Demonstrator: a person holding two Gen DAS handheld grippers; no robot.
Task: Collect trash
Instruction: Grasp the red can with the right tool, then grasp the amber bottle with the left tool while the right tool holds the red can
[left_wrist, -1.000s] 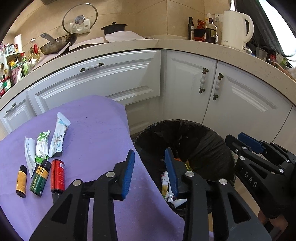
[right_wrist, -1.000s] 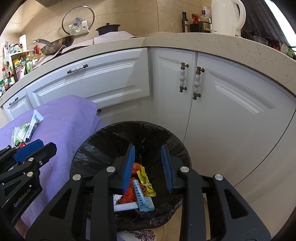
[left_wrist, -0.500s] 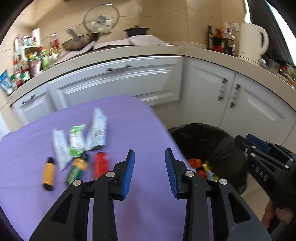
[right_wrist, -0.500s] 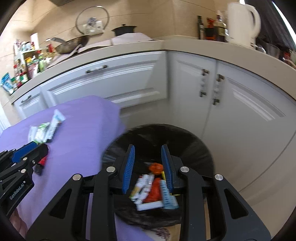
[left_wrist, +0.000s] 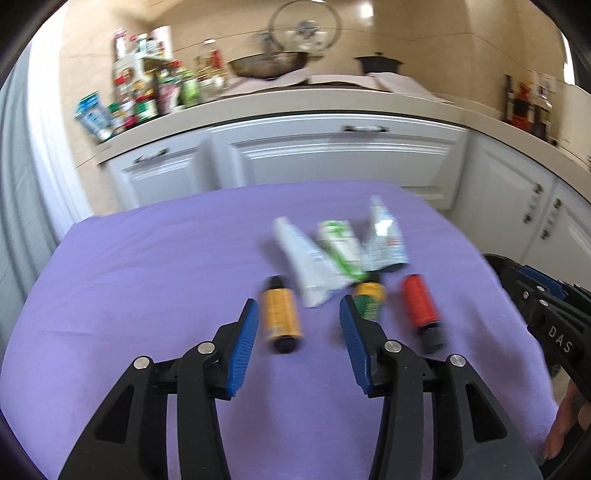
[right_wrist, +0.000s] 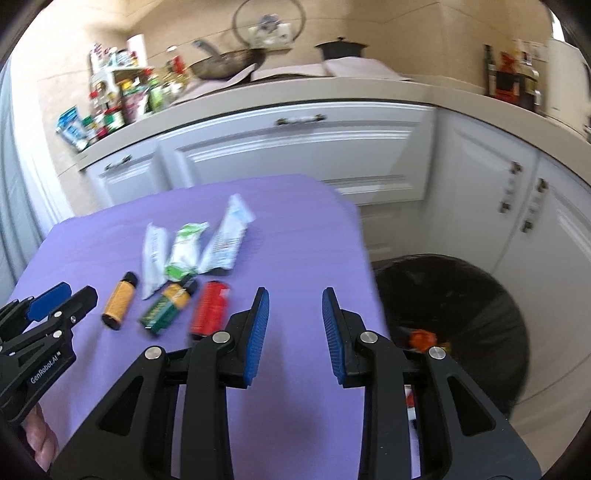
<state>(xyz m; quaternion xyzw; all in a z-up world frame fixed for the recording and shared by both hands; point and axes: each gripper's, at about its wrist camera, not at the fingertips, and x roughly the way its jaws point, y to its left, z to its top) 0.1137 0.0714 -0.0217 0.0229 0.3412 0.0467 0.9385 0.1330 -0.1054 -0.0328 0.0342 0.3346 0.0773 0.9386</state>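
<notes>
Trash lies on the purple cloth (left_wrist: 147, 266): an orange bottle (left_wrist: 280, 319), a green-and-yellow bottle (left_wrist: 367, 297), a red bottle (left_wrist: 419, 302), and three flattened tubes (left_wrist: 340, 254). My left gripper (left_wrist: 297, 349) is open and empty, hovering just short of the orange and green bottles. My right gripper (right_wrist: 293, 328) is open and empty over the cloth's right edge, right of the red bottle (right_wrist: 208, 310). The black-lined bin (right_wrist: 461, 306) stands on the floor to the right and holds trash. The view is motion-blurred.
White kitchen cabinets (left_wrist: 332, 151) run behind the table under a beige counter with a pan (left_wrist: 266, 66), a black pot (right_wrist: 341, 48) and a crowded spice rack (left_wrist: 144, 96). The table's right edge drops off next to the bin.
Both grippers have swung left from over the bin to over the purple cloth. The left one now faces the bottles. Both jaws have opened wider.
</notes>
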